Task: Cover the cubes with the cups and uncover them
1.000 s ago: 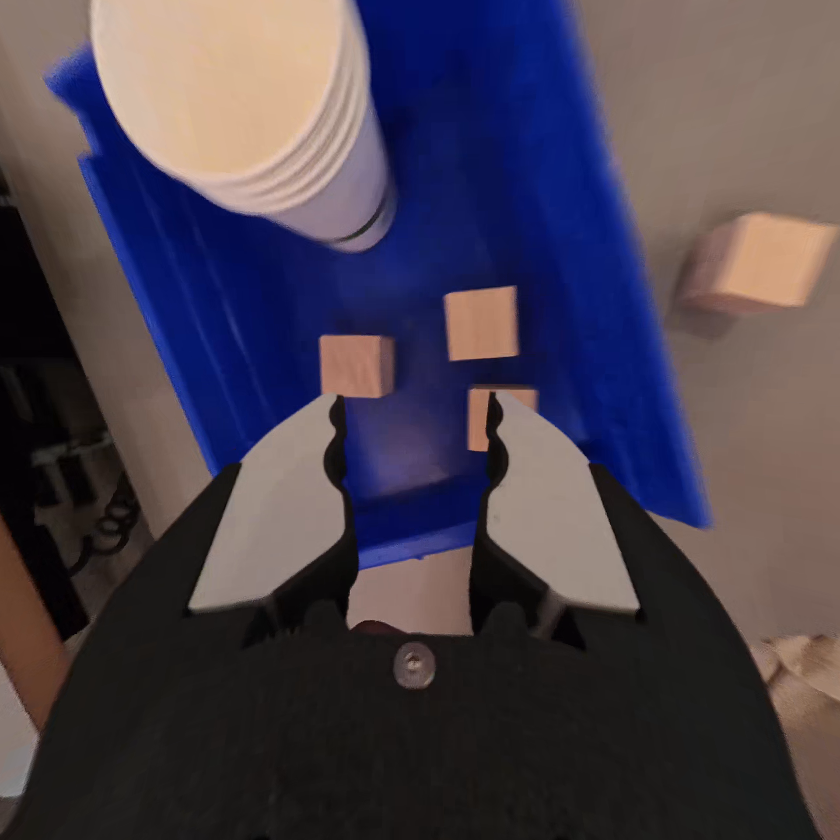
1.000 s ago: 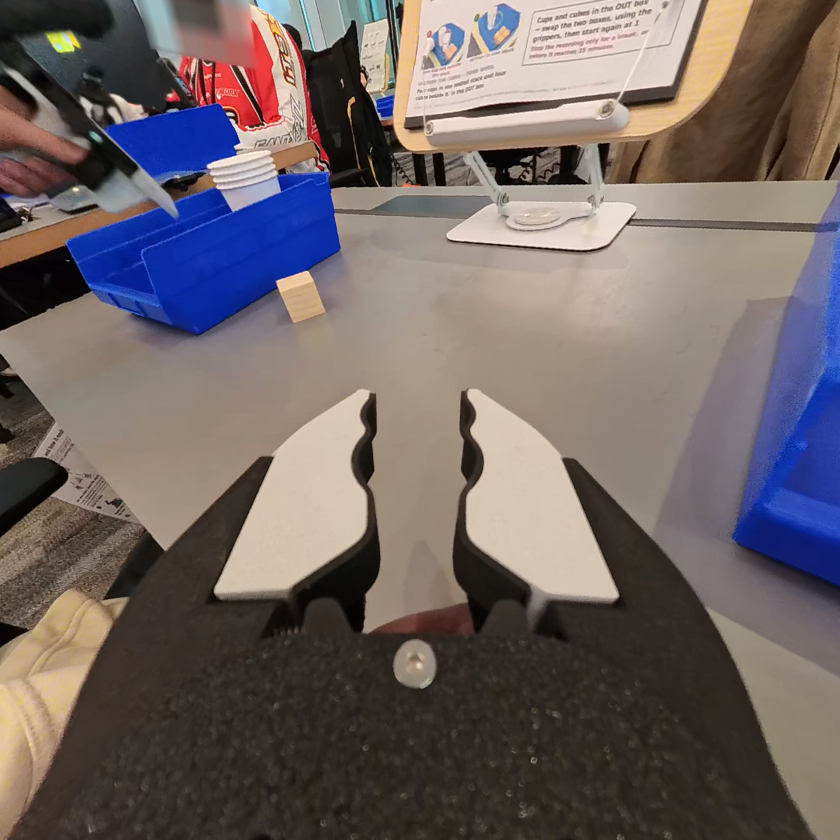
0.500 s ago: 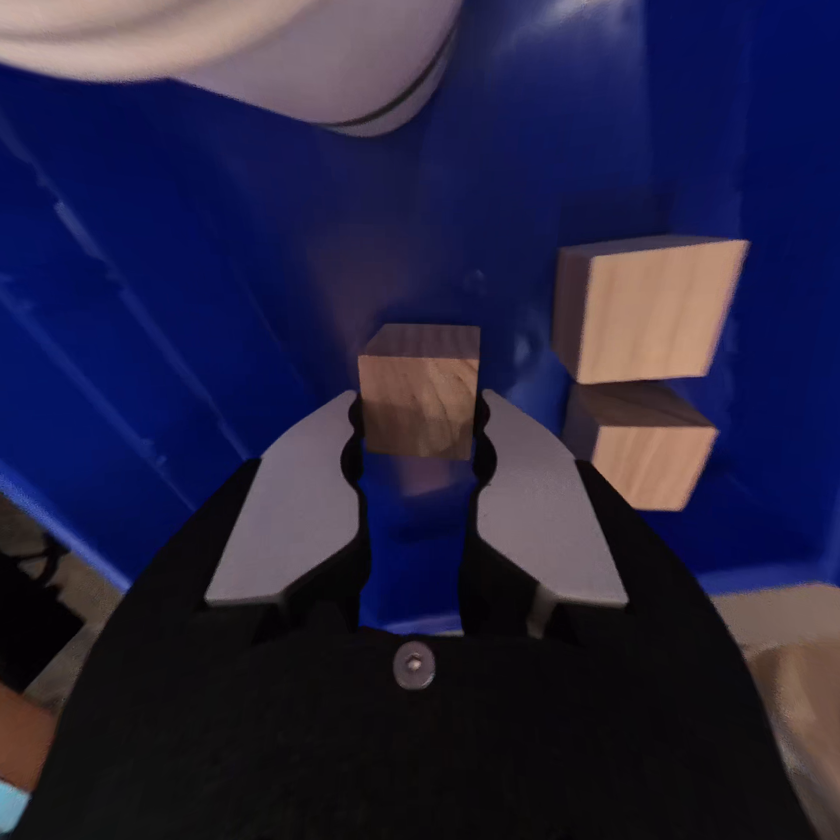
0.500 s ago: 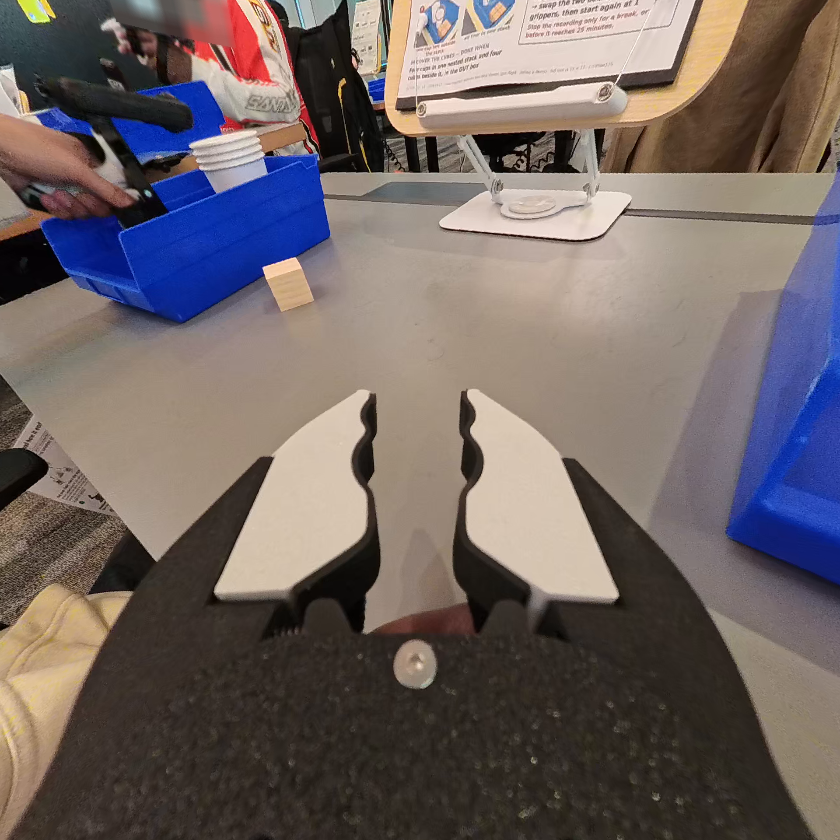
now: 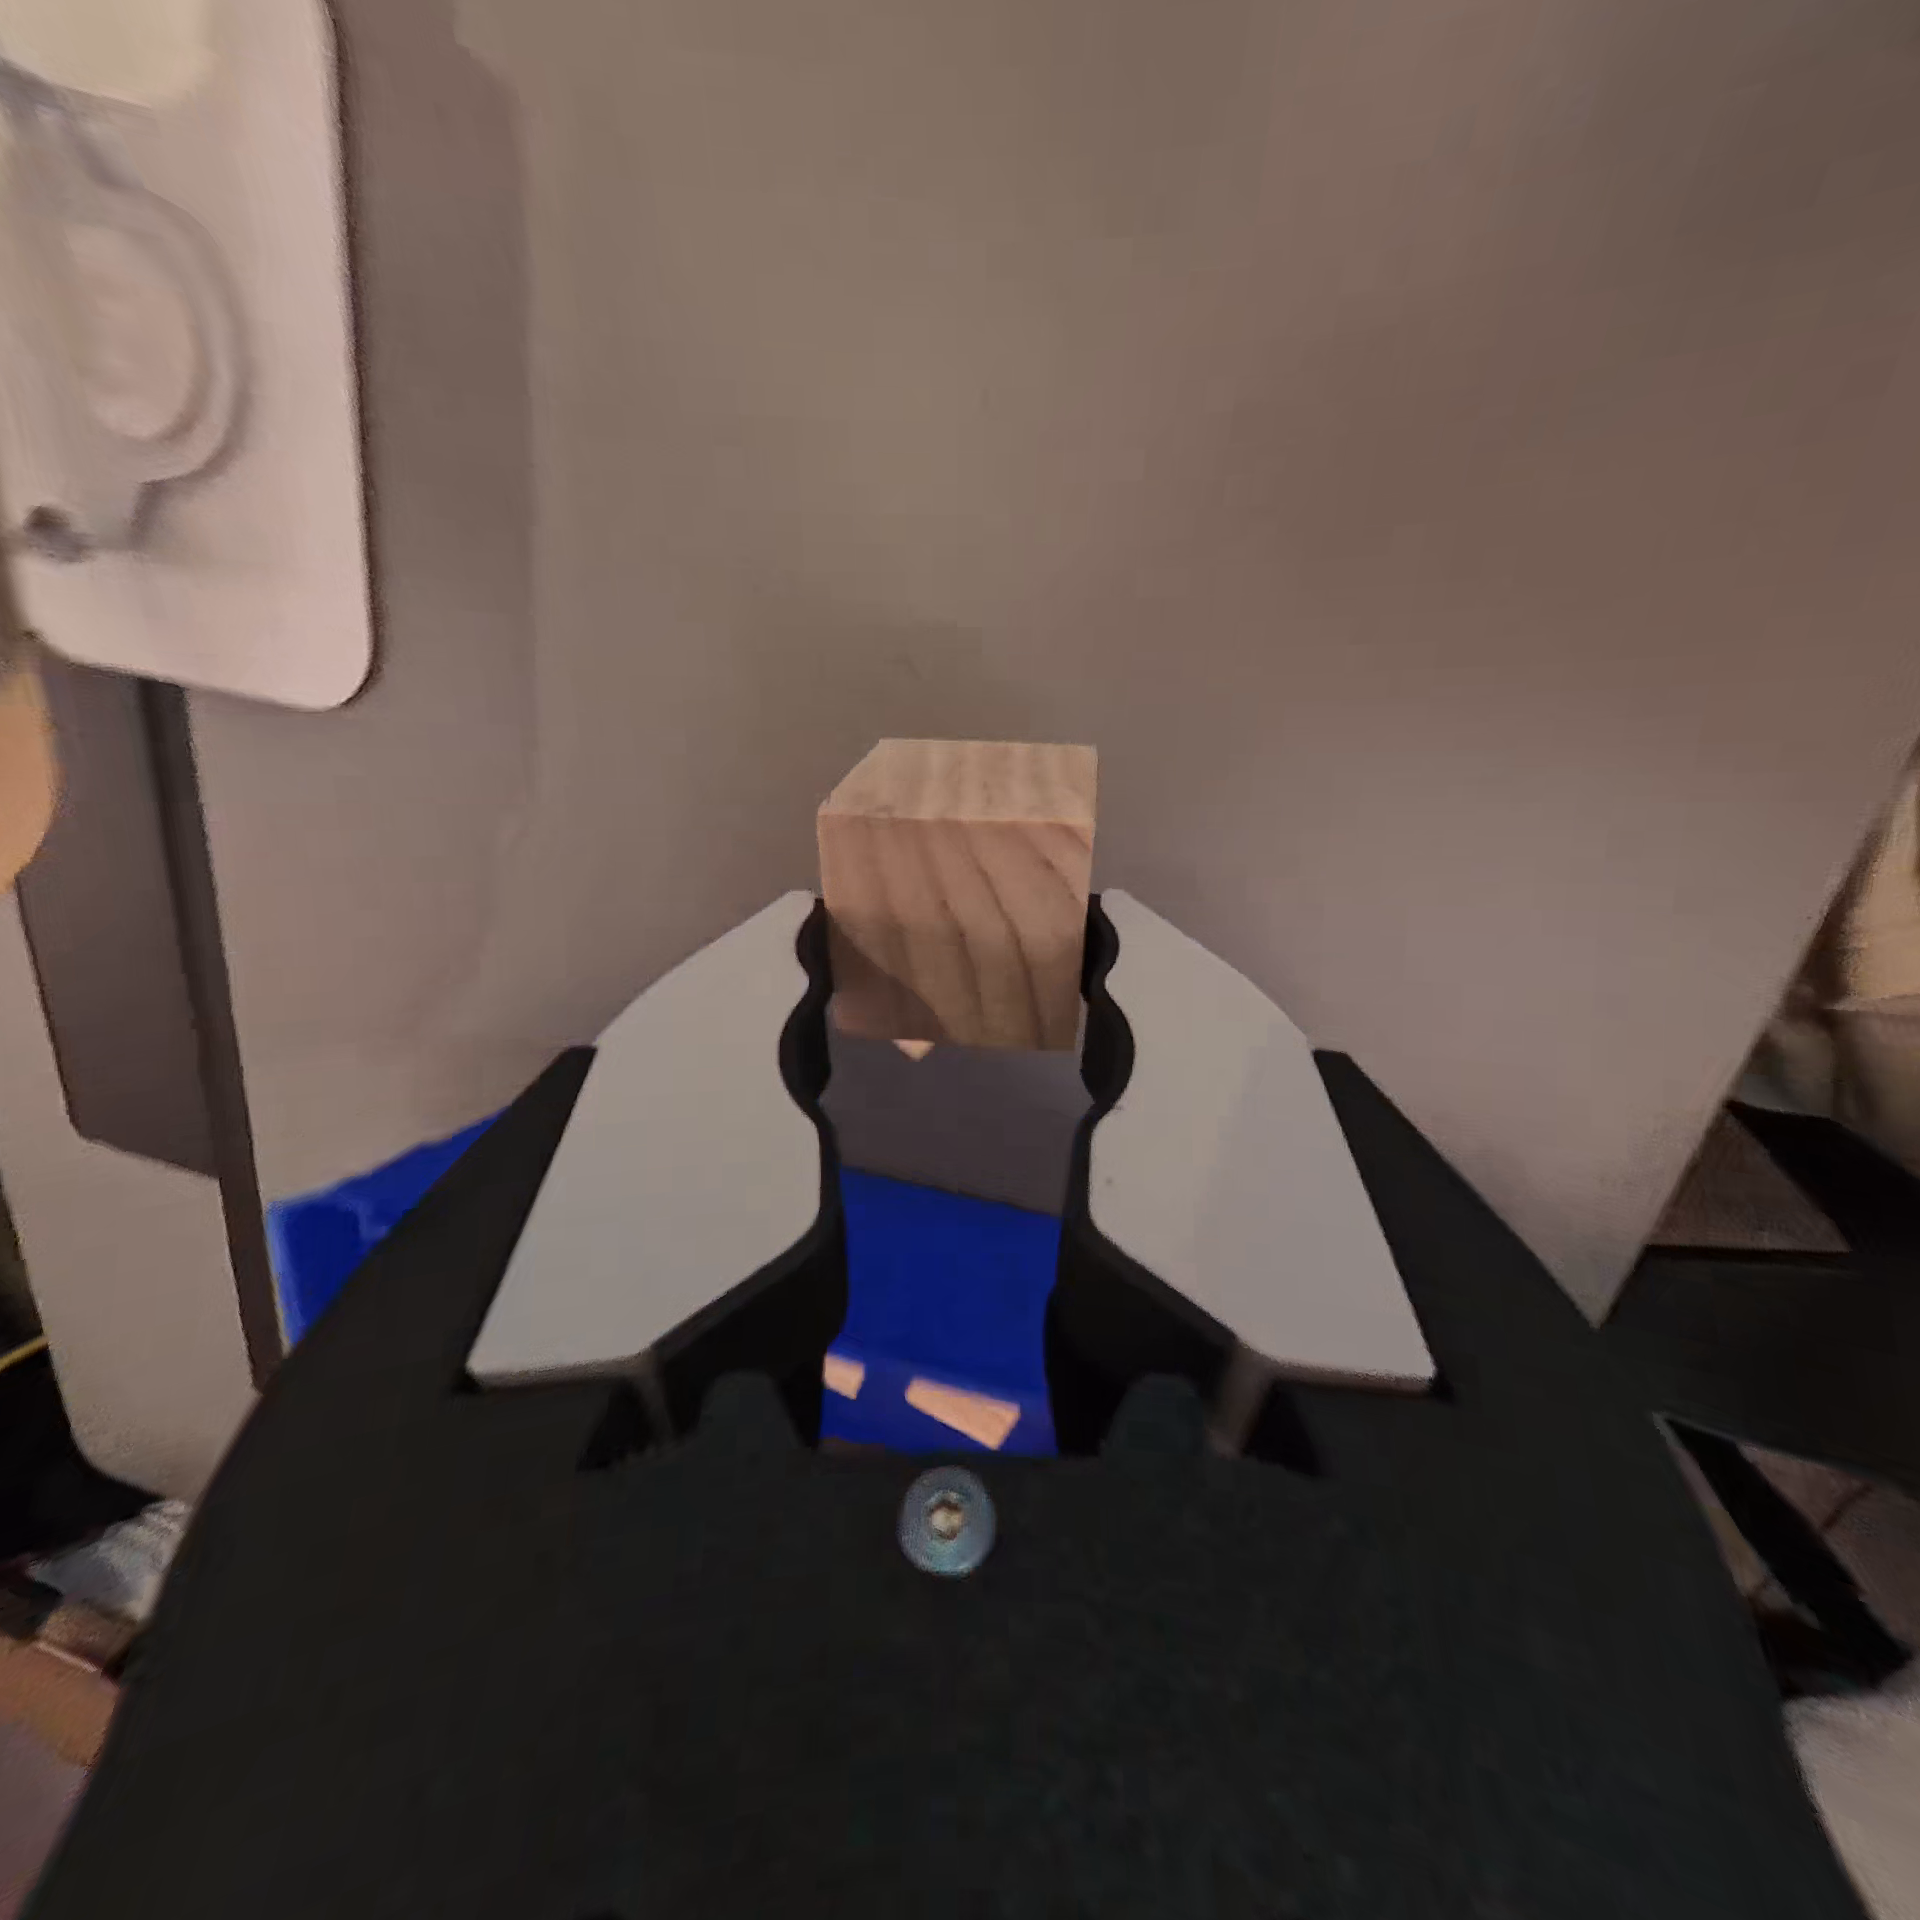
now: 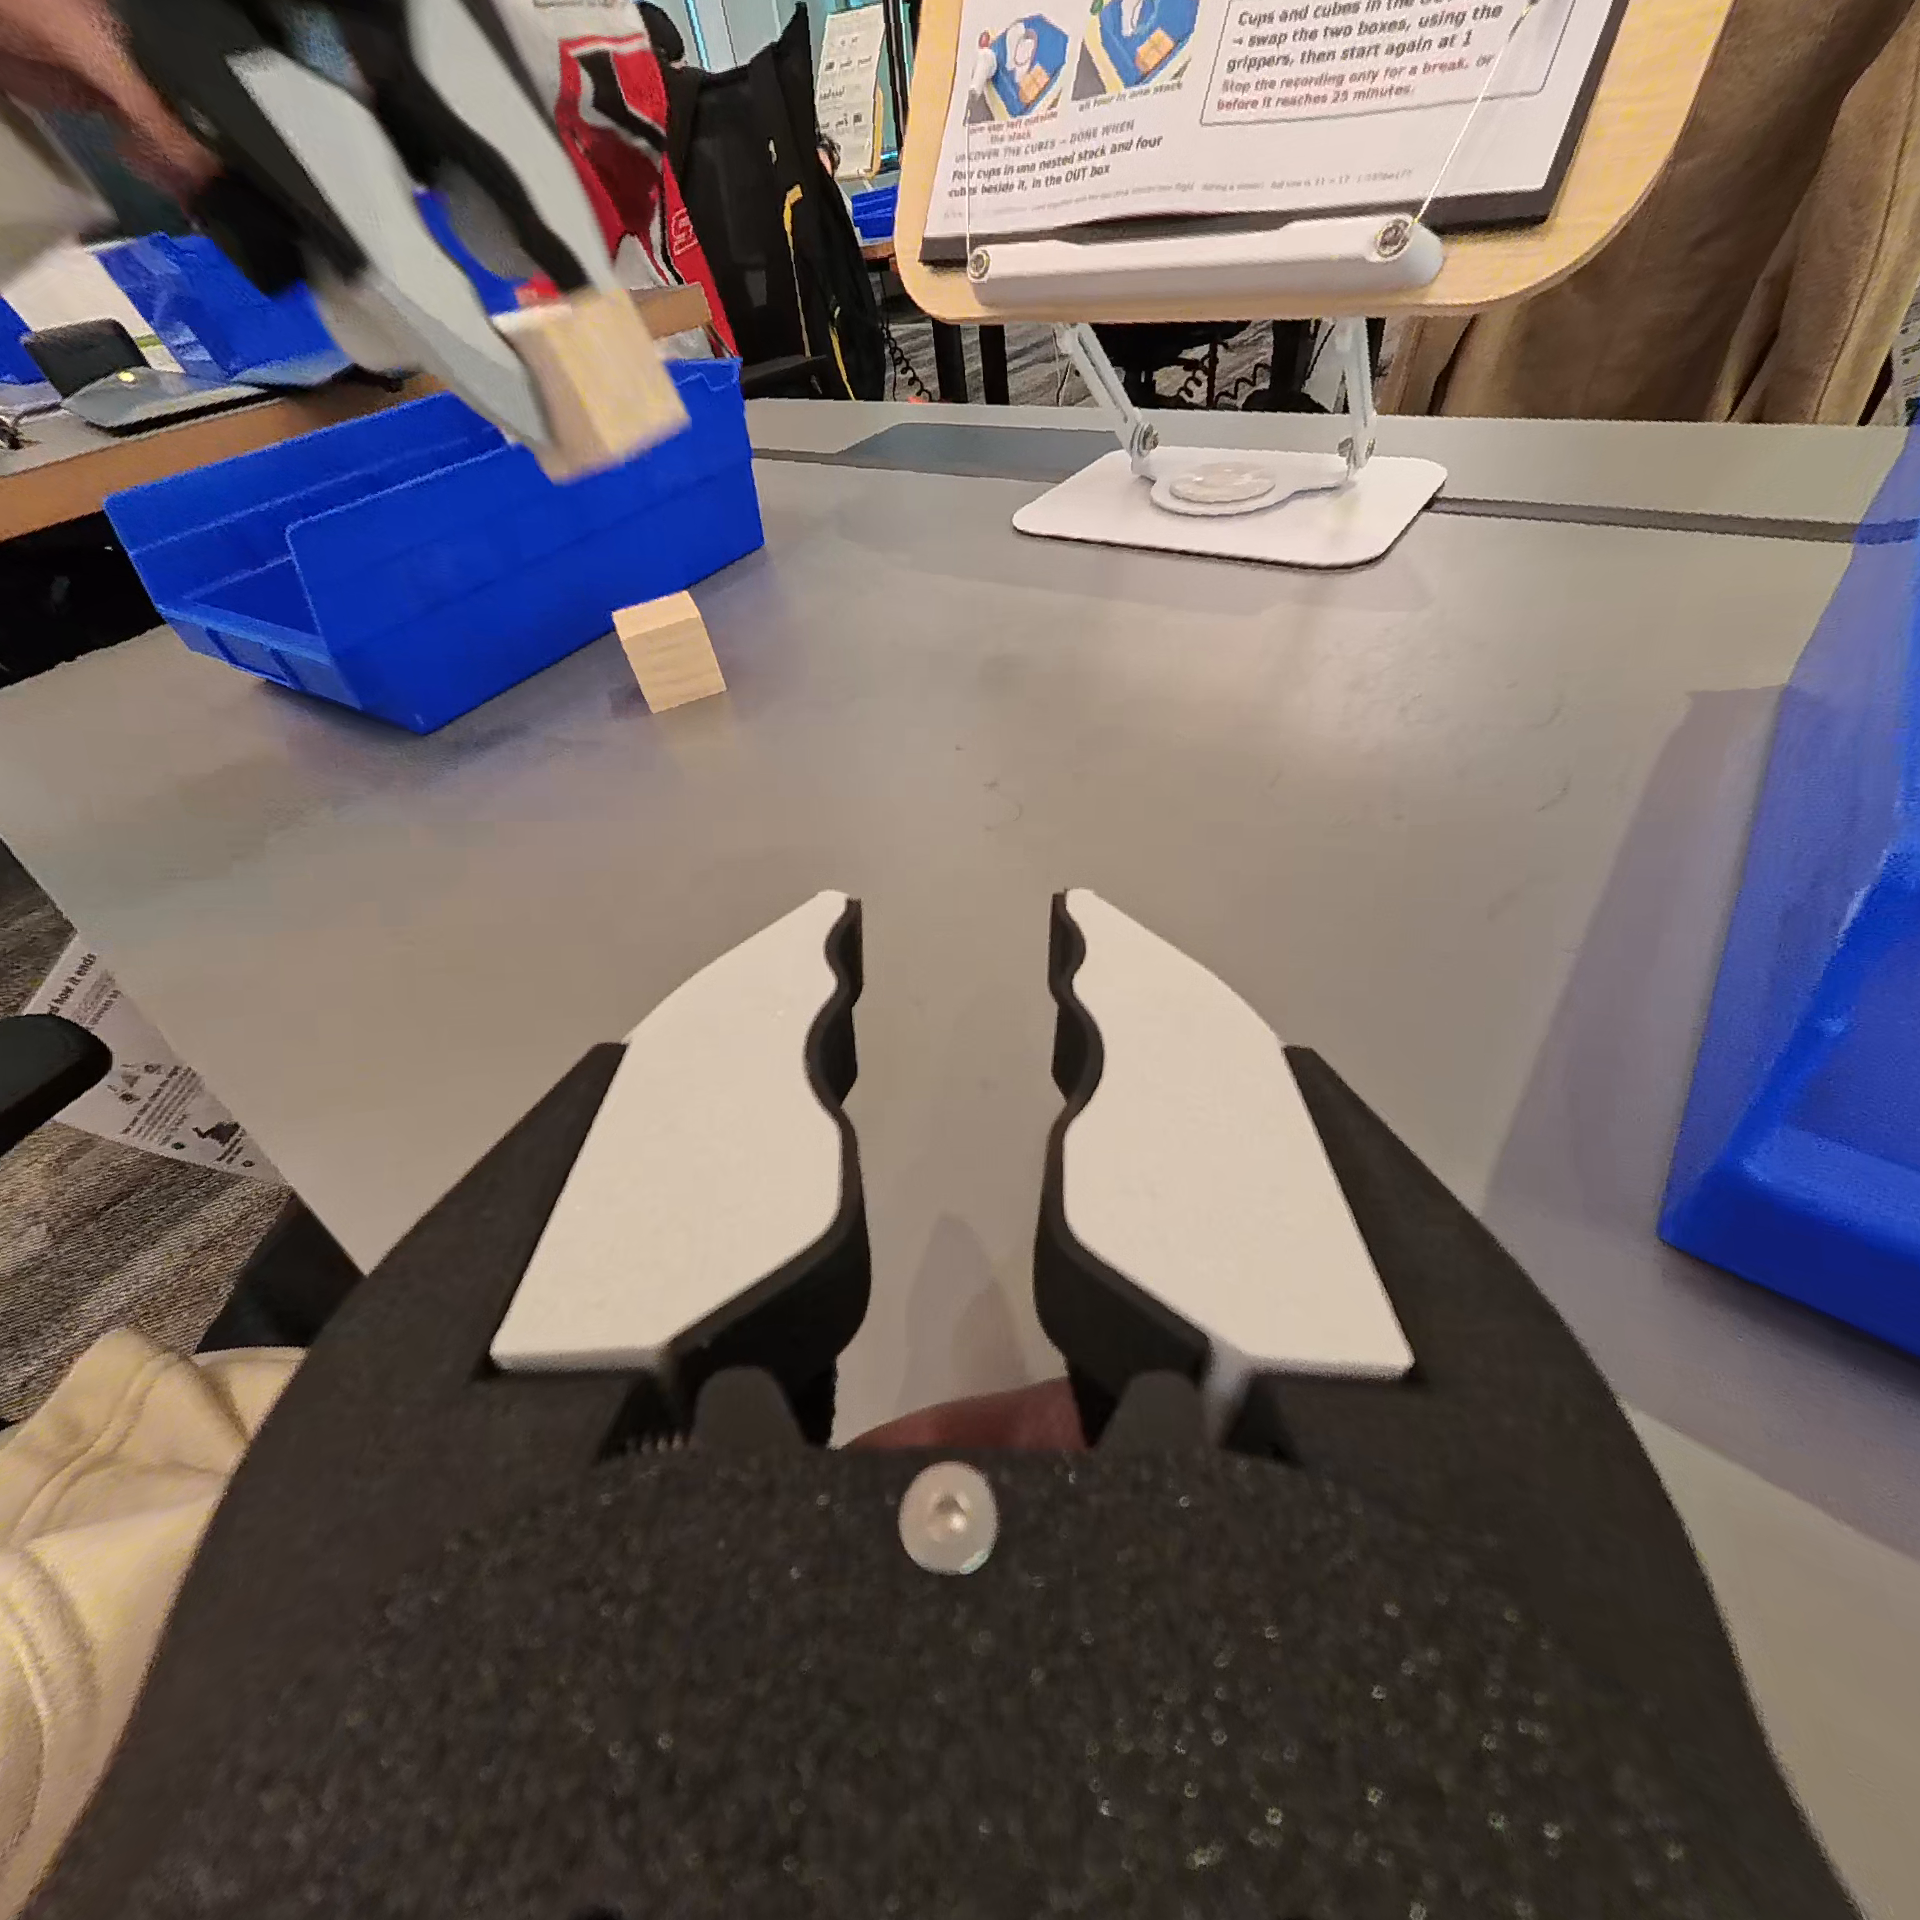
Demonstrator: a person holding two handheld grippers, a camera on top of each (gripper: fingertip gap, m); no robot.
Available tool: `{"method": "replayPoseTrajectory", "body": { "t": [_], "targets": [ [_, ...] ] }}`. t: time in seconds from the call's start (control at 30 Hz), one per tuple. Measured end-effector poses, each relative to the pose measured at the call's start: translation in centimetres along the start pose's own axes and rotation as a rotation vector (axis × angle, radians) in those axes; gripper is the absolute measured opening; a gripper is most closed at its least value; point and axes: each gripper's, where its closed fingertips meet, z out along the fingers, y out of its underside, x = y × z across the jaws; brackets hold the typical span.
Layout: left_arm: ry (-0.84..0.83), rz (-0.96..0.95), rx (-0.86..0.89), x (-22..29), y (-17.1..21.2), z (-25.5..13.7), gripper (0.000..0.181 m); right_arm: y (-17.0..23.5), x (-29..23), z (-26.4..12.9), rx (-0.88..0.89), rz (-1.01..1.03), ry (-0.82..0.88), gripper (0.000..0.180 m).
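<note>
In the left wrist view, the left hand-held gripper [image 5: 956,935] is clamped on one wooden cube [image 5: 958,894]. The cube sits between the two fingertips, up in the air above the grey worktop [image 5: 1247,468]. Its sides look equal, so no side is the long one. One flat face looks back at the camera and its top face is level. Low down between the fingers a blue bin [image 5: 935,1278] shows, with two small bits of wood [image 5: 961,1411] in it. They may be more cubes, but too little shows to tell. A white flat stand base [image 5: 187,416] lies at the left edge.

In the right wrist view, the right hand-held gripper [image 6: 956,914] has its two fingers apart with nothing between them, low over the worktop [image 6: 1039,748]. The left hand-held gripper [image 6: 561,384] shows at the top left, holding its cube [image 6: 597,390] tilted in the air above one blue bin [image 6: 436,571]. A second cube [image 6: 668,651] stands flat on the worktop just beside that bin. A second blue bin [image 6: 1808,1039] is at the right edge. So there are two bins and two cubes here. A sheet on a stand [image 6: 1226,135] is at the back.
</note>
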Motion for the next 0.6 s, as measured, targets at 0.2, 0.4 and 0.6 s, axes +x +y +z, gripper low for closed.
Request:
{"method": "replayPoseTrajectory", "body": {
  "t": [0.2, 0.4, 0.6],
  "targets": [
    [0.098, 0.085, -0.151, 0.2, -1.4, 8.3, 0.046, -0.3, 0.1, -0.3, 0.013, 0.004, -0.002, 0.033],
    [0.110, 0.087, -0.180, 0.0, -1.5, 11.4, 0.046, -0.6, 0.3, -0.5, 0.020, 0.006, 0.000, 0.033],
    [0.073, 0.127, -0.267, -0.1, -0.2, 12.6, 0.046, -0.5, 0.4, -0.5, 0.016, 0.004, 0.001, 0.033]
  ]
}}
